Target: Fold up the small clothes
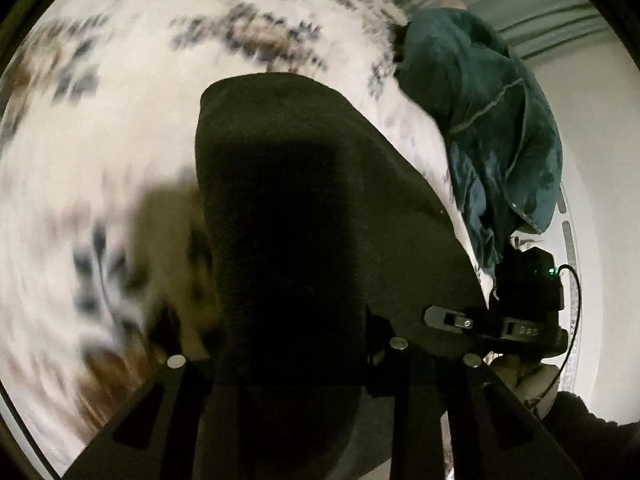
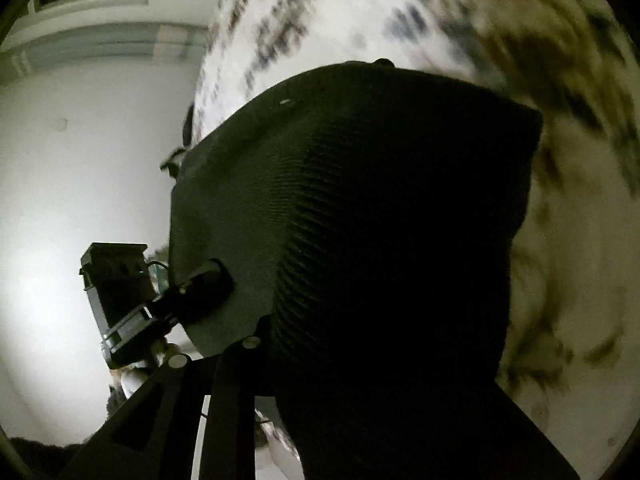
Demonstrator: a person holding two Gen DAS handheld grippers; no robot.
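Left wrist view: a dark ribbed knit garment hangs up out of the left gripper, whose jaws are pinched on its lower edge, above a white bedsheet with a blurred blue and brown floral print. The right gripper grips the garment's far edge, its fingers pressed together on the cloth. A crumpled teal cloth lies on the sheet's edge, near a white wall.

Right wrist view: the same garment fills the frame, clamped in the right gripper, and the left gripper pinches its other edge.
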